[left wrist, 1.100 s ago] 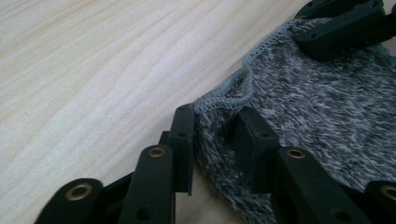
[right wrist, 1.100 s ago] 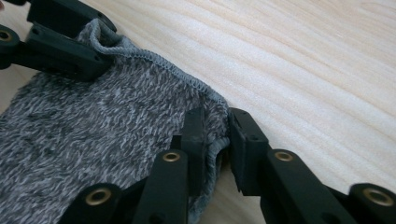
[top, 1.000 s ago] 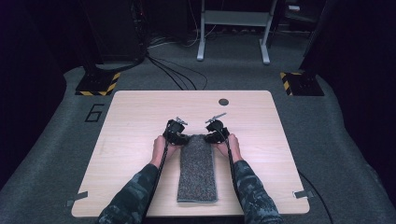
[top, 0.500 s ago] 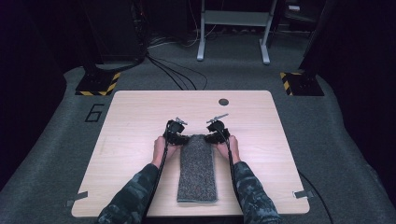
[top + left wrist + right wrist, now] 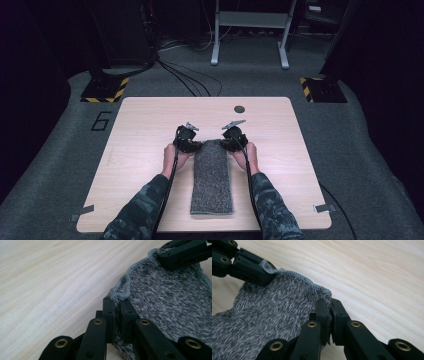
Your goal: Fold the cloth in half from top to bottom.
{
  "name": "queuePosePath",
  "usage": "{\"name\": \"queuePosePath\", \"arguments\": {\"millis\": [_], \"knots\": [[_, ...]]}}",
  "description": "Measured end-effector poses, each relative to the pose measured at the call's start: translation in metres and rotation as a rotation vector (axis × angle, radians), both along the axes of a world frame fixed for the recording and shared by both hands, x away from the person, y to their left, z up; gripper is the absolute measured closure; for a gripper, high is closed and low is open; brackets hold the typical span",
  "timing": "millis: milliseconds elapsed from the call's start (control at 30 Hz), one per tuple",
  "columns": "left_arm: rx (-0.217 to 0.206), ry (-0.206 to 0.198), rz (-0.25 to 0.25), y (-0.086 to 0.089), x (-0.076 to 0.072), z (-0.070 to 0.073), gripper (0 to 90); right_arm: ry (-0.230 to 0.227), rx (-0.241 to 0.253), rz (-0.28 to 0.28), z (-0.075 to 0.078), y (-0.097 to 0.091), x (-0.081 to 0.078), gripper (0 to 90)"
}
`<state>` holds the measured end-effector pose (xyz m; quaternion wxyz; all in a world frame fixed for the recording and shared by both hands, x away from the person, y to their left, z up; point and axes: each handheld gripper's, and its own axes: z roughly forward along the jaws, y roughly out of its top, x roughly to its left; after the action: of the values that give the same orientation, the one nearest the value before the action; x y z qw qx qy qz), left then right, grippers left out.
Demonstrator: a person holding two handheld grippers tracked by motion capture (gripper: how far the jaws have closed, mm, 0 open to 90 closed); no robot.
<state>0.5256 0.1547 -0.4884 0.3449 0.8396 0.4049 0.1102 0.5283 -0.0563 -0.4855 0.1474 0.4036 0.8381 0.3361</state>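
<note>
On the wooden table (image 5: 150, 125), the left gripper (image 5: 117, 306) pinches one far corner of the grey knitted cloth (image 5: 212, 177); the right gripper (image 5: 329, 306) pinches the other, jaws clamped narrow.

Light wood table (image 5: 150, 125), rounded corners, small dark round disc (image 5: 239, 108) near far edge. Grey carpet floor (image 5: 380, 165), number 6 (image 5: 101, 120) marked left of table. Black-yellow hazard-striped bases (image 5: 106, 90) far left and far right. Grey metal stand (image 5: 250, 30) far centre. Black cables (image 5: 187, 80) trailing across floor. Surroundings dark.
</note>
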Motion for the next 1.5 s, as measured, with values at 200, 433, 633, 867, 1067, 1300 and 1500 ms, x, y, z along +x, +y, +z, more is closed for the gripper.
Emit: {"name": "queuePosePath", "arguments": {"millis": [200, 433, 633, 867, 1067, 1300, 1500], "knots": [[-0.002, -0.023, -0.015, -0.001, 0.0, 0.009, 84.3, -0.023, -0.004, 0.003, 0.007, -0.005, -0.001, 87.1], [-0.003, -0.039, -0.015, -0.002, 0.003, 0.014, 84.4, -0.036, 0.006, -0.001, 0.012, -0.008, 0.001, 87.1], [-0.006, -0.071, -0.009, -0.001, 0.005, 0.023, 84.3, -0.071, 0.001, 0.0, 0.024, -0.01, 0.003, 87.1], [-0.022, -0.11, -0.004, 0.0, 0.007, 0.035, 84.3, -0.107, 0.002, 0.0, 0.035, -0.01, 0.003, 87.0], [-0.031, -0.16, -0.007, 0.001, 0.007, 0.048, 84.3, -0.149, 0.009, 0.006, 0.049, -0.011, 0.004, 87.0], [-0.024, -0.214, -0.013, 0.001, 0.009, 0.072, 84.3, -0.212, 0.023, 0.021, 0.069, -0.014, 0.004, 87.0], [-0.026, -0.249, -0.023, -0.002, 0.0, 0.08, 84.2, -0.23, 0.039, 0.022, 0.079, -0.018, -0.002, 87.0]]}}
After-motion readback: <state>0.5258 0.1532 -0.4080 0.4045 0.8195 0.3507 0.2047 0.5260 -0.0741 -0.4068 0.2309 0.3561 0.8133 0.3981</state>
